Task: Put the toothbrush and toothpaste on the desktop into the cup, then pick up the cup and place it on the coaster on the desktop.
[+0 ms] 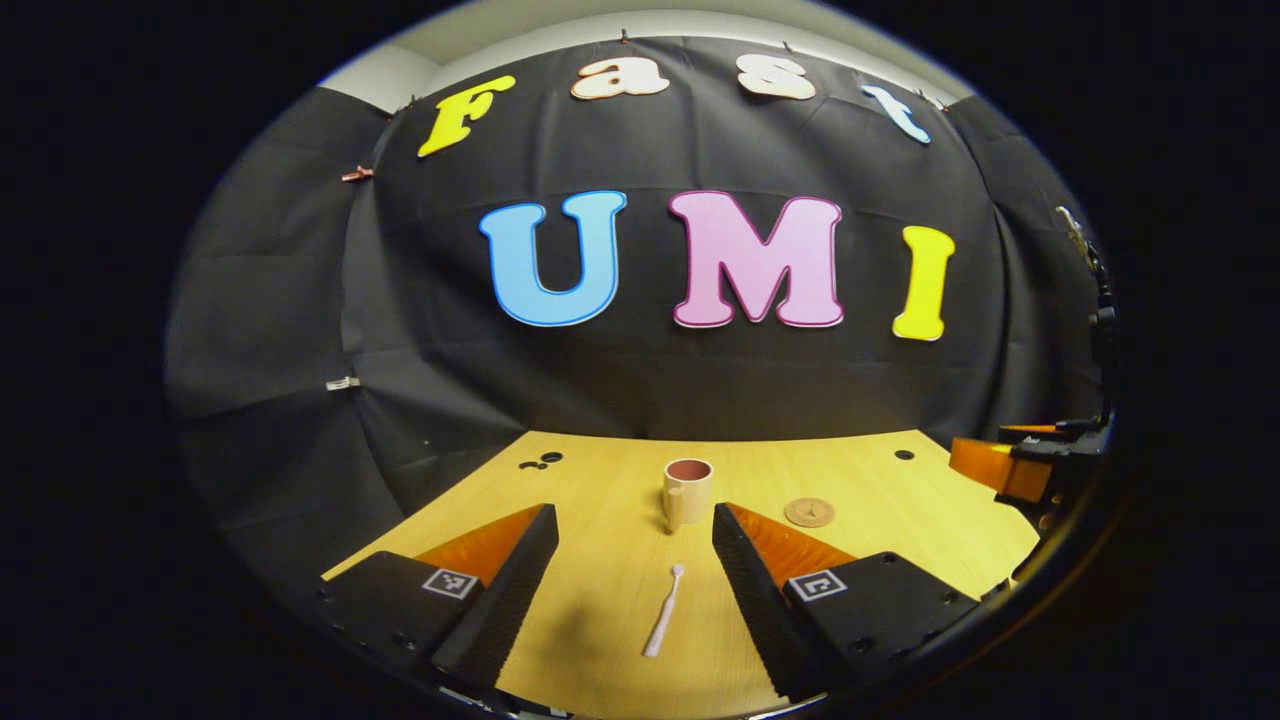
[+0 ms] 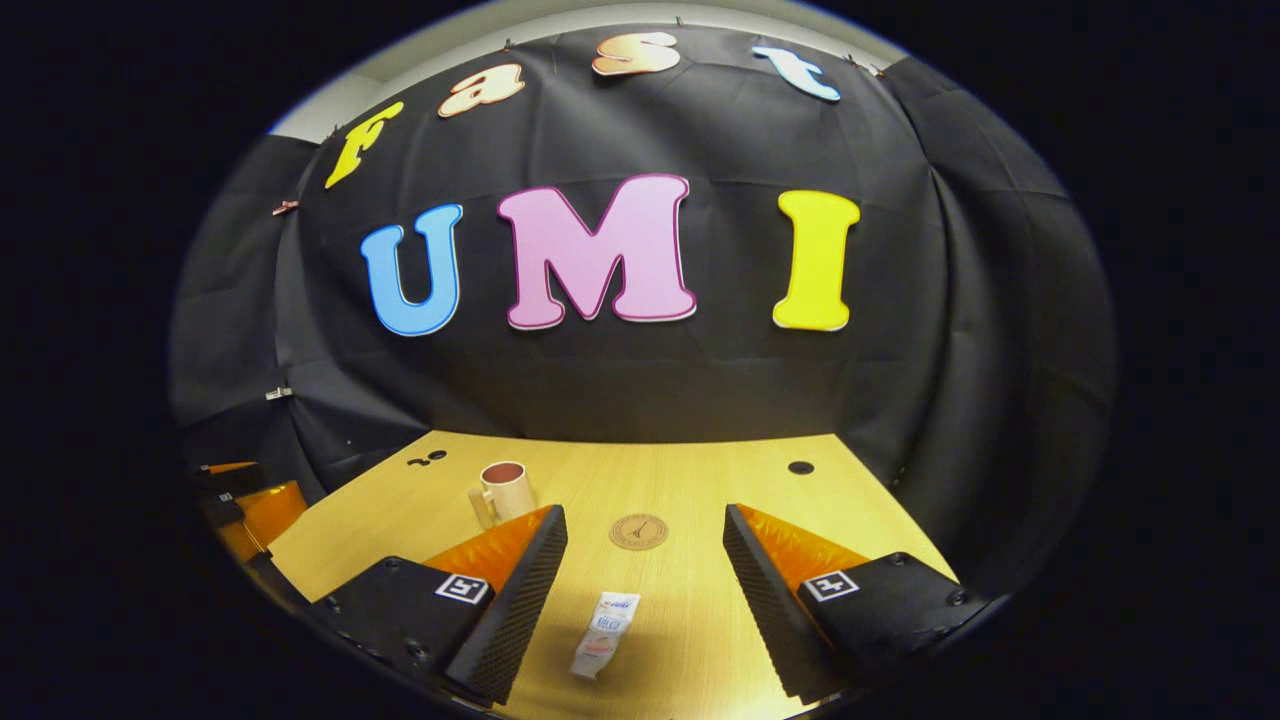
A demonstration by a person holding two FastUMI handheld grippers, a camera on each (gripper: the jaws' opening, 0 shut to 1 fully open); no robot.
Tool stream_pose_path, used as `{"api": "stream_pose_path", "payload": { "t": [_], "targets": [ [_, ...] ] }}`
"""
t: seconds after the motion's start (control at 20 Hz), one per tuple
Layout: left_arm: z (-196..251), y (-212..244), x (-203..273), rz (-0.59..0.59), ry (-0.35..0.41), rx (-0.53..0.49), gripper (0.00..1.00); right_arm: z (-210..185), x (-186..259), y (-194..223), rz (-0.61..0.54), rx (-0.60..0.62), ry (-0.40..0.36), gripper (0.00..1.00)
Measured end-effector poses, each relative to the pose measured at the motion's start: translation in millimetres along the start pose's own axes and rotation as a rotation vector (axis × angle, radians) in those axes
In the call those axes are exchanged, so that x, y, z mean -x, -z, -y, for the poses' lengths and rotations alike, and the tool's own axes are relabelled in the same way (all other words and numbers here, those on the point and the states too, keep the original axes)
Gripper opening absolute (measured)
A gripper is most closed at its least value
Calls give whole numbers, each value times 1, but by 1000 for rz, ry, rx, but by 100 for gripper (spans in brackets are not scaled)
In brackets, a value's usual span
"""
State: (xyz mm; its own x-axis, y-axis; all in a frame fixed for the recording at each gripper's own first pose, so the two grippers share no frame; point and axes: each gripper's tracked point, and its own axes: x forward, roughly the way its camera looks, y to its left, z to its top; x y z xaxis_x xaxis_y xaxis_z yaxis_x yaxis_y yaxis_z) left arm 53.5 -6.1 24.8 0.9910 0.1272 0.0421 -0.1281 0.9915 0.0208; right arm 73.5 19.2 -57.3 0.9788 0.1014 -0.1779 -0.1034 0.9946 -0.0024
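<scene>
The left gripper [image 1: 635,590] hangs just above the table [image 1: 600,500] with its jaws spread wide and empty, and the toothbrush [image 1: 664,625] lies flat on the wood between them, handle toward the camera and head pointing away toward the cup [image 1: 687,490]. The right gripper [image 2: 645,590] is also spread and holding nothing, with the toothpaste [image 2: 604,635] lying between its jaws, a little nearer the left one. Further out in the right gripper view the coaster [image 2: 638,531] sits straight ahead, bare, and the cup stands upright to its left, well apart from it, handle turned toward the camera. In the left gripper view the other gripper shows at the far right edge. Nothing is in the cup yet, so the step in hand looks like the first pick. To do it well, I would lower the left jaws until they straddle the toothbrush around mid-handle, close across its thin width and not along it, then lift clear before tilting it head-up over the cup mouth. The handle is slim and low on the table, so the tips must come almost to the wood or they will slide over it.
</scene>
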Motion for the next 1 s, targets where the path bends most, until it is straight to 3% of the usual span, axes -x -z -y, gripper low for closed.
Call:
{"api": "stream_pose_path", "payload": {
  "t": [0.4, 0.75, 1.0],
  "targets": [
    [17, 13, 3, -9, 57, 24, 96, 12, -20, 33, -108, -4, 45, 97],
    [6, 27, 1, -57, 34, 31, 96, -13, -33, 71, -257, -82, -2, 98],
    [-5, 36, 4, -93, -14, 46, 96, -29, -49, 109, -391, -35, -38, 99]
  ]
}}
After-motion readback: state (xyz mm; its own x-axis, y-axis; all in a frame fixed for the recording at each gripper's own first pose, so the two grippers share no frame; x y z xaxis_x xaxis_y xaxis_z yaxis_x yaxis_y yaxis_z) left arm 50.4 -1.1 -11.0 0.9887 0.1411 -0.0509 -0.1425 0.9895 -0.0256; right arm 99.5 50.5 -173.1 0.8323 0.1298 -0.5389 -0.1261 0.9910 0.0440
